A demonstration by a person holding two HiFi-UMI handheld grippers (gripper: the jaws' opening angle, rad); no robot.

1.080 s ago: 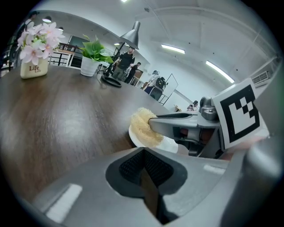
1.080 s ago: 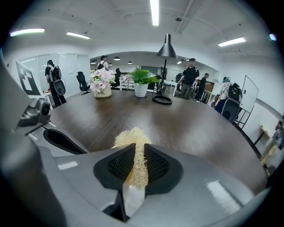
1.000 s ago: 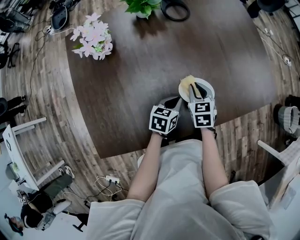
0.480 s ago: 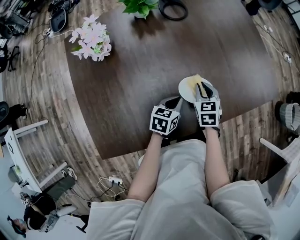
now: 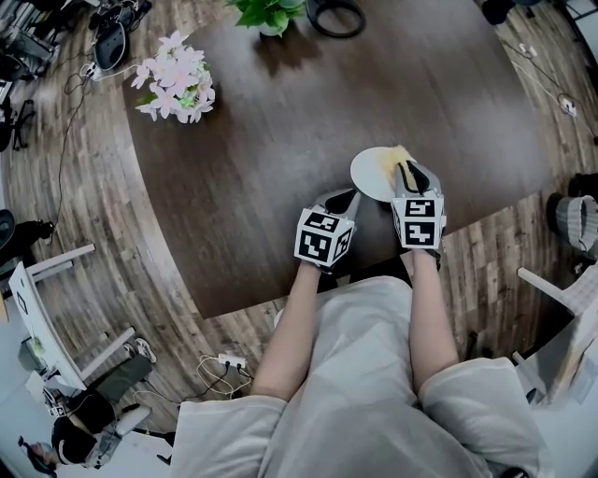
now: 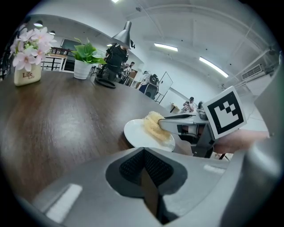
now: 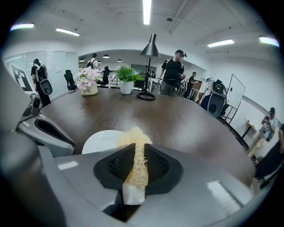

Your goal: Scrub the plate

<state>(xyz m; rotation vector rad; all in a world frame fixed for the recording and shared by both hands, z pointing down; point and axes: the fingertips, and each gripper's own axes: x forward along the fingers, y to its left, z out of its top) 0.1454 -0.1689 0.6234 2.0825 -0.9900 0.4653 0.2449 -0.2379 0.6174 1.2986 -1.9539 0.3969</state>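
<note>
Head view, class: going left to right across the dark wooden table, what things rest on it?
Bunch of pink-white flowers → green leafy potted plant → black ring-shaped lamp base → round white plate.

A big dark table (image 5: 280, 140) in a busy room

Pink flowers (image 5: 175, 77) in a little pot stand near the table's far left side. A green plant (image 5: 266, 13) in a white pot stands at the far edge, just beside the round black foot of a lamp (image 5: 334, 14). The floor (image 5: 93, 215) is brown wood. A white chair (image 5: 47, 308) stands on the left (some wires (image 5: 220, 362) lie on the floor too). A person in black (image 7: 172, 75) stands behind the table.
</note>
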